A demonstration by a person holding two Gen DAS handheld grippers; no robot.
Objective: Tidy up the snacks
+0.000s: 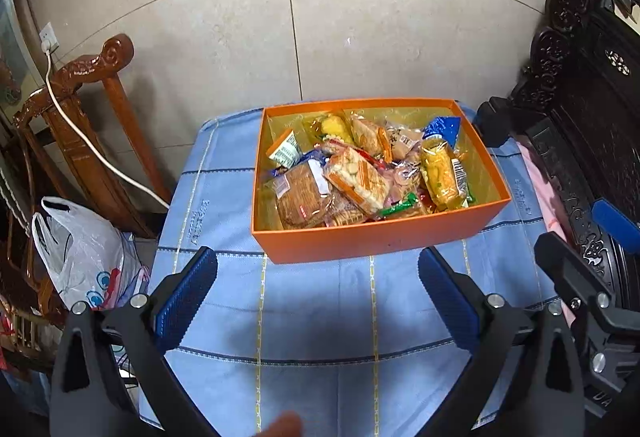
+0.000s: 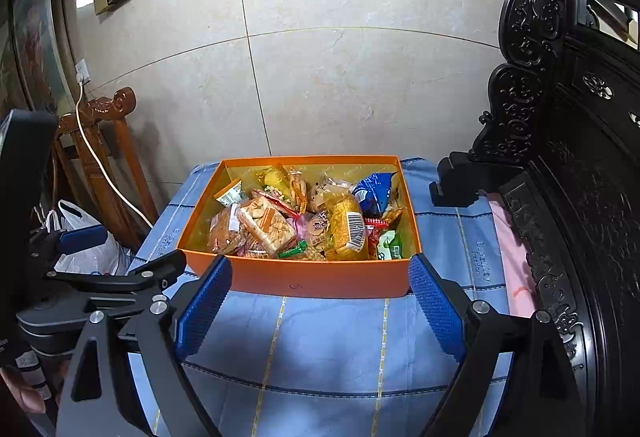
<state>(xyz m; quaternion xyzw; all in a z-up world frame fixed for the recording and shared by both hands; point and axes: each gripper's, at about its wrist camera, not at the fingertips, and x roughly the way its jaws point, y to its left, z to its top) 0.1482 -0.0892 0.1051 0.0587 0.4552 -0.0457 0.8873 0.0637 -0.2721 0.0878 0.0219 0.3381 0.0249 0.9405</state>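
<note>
An orange box (image 1: pixel 376 239) (image 2: pixel 320 279) sits at the far end of a table under a blue checked cloth (image 1: pixel 320 317) (image 2: pixel 328 341). Several wrapped snacks fill it: biscuit packs (image 1: pixel 356 181) (image 2: pixel 266 223), a yellow pack (image 1: pixel 440 173) (image 2: pixel 346 227), a blue bag (image 1: pixel 442 129) (image 2: pixel 374 189). My left gripper (image 1: pixel 318 279) hangs open over the bare cloth, short of the box, with nothing between its blue pads. My right gripper (image 2: pixel 320 289) is open too, its fingertips level with the box's near wall, nothing held.
A tiled wall stands right behind the table. A carved brown chair (image 1: pixel 96 125) with a white cable and a white plastic bag (image 1: pixel 80 249) sit to the left. Dark carved furniture (image 2: pixel 560 157) crowds the right edge, with pink cloth (image 2: pixel 516 261) beside it.
</note>
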